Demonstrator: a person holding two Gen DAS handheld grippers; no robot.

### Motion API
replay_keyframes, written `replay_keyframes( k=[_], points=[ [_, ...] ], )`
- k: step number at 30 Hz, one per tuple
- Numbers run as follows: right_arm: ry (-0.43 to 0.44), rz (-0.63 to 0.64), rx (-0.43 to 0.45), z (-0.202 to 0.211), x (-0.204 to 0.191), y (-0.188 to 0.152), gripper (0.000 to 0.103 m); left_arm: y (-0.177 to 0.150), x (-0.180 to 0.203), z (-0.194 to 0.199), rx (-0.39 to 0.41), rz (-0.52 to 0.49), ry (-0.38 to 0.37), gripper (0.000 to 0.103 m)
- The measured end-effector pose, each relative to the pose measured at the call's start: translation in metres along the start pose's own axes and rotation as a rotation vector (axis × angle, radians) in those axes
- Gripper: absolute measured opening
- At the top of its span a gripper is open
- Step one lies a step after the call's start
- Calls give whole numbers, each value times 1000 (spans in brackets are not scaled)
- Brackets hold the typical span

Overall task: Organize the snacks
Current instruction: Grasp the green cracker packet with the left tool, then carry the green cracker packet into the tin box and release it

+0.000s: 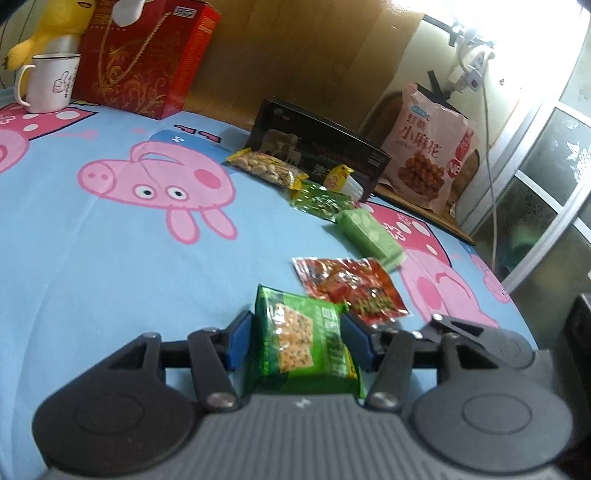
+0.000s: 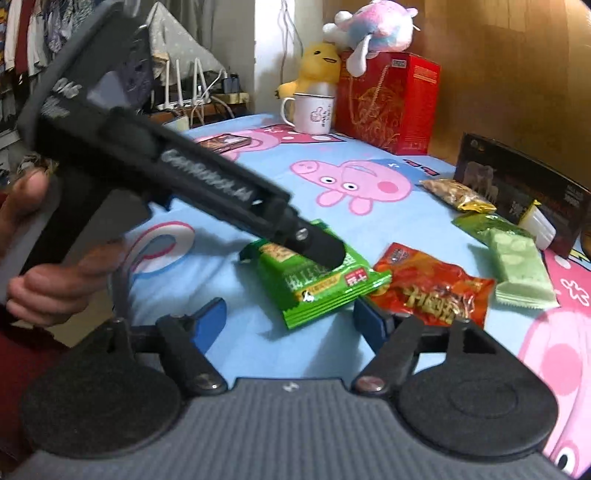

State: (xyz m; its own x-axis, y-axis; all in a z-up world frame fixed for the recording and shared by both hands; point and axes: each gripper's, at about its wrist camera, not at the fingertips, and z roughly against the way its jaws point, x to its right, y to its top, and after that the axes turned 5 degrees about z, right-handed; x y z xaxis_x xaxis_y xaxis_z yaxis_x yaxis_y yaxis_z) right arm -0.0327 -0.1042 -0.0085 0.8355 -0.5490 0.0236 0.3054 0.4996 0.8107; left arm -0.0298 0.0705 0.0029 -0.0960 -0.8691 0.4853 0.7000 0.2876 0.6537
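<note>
Green cracker pack (image 1: 303,347) lies on the bed beside the red pack (image 1: 351,291), clamped in the left gripper (image 1: 299,339): light, crinkly, brittle inside, best pinched across its sides. Right gripper (image 2: 288,321) gapes empty.

Lower part of green cracker pack (image 1: 301,343) hidden behind left gripper (image 1: 299,341) body, pack's far end covered by that gripper in right wrist view, yellow plush (image 1: 55,26) cut off at top edge, black box (image 2: 524,192) print too blurred to read, red snack bag (image 2: 432,284) corner behind right gripper (image 2: 290,319) pad.
</note>
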Motion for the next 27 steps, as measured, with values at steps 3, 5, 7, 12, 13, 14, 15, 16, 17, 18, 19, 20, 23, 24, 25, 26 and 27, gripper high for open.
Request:
replay_keyframes(
  k=[3, 5, 7, 12, 13, 14, 15, 16, 17, 18, 19, 20, 23, 24, 25, 26, 27],
  points=[
    [-17, -68, 13, 3, 10, -2, 48, -4, 7, -2, -22, 3, -35, 52],
    [-14, -93, 15, 10, 11, -9, 47, -7, 15, -4, -26, -24, -31, 53],
    [-33, -88, 14, 20, 5, -16, 47, -10, 22, -7, -38, -45, -49, 55],
    [-50, -152, 14, 52, 15, -38, 43, -16, 49, -24, -121, -110, -167, 56],
    [-57, -176, 15, 59, 18, -42, 43, -17, 58, -29, -139, -134, -185, 56],
    [-73, -197, 16, 65, 21, -48, 43, -19, 66, -34, -155, -158, -198, 56],
    [-98, -219, 17, 73, 24, -54, 43, -20, 75, -40, -169, -183, -212, 56],
    [-114, -234, 19, 78, 25, -58, 43, -21, 83, -45, -181, -203, -223, 56],
    [-136, -255, 21, 83, 27, -62, 42, -21, 91, -50, -194, -222, -237, 56],
    [-160, -277, 26, 89, 29, -66, 42, -21, 97, -56, -207, -235, -251, 56],
    [-177, -295, 29, 92, 31, -69, 42, -22, 103, -61, -218, -243, -263, 57],
    [-190, -311, 34, 95, 33, -71, 41, -21, 107, -66, -229, -249, -274, 58],
    [-240, -338, 49, 101, 40, -75, 40, -16, 121, -76, -230, -271, -295, 58],
    [-253, -342, 58, 101, 43, -74, 40, -13, 124, -79, -225, -274, -300, 58],
    [-260, -347, 63, 102, 45, -74, 40, -10, 125, -81, -220, -275, -304, 58],
    [-267, -348, 71, 101, 49, -72, 39, -7, 126, -83, -214, -275, -307, 58],
    [-273, -346, 79, 100, 52, -70, 39, -3, 128, -84, -206, -276, -307, 58]
  ],
)
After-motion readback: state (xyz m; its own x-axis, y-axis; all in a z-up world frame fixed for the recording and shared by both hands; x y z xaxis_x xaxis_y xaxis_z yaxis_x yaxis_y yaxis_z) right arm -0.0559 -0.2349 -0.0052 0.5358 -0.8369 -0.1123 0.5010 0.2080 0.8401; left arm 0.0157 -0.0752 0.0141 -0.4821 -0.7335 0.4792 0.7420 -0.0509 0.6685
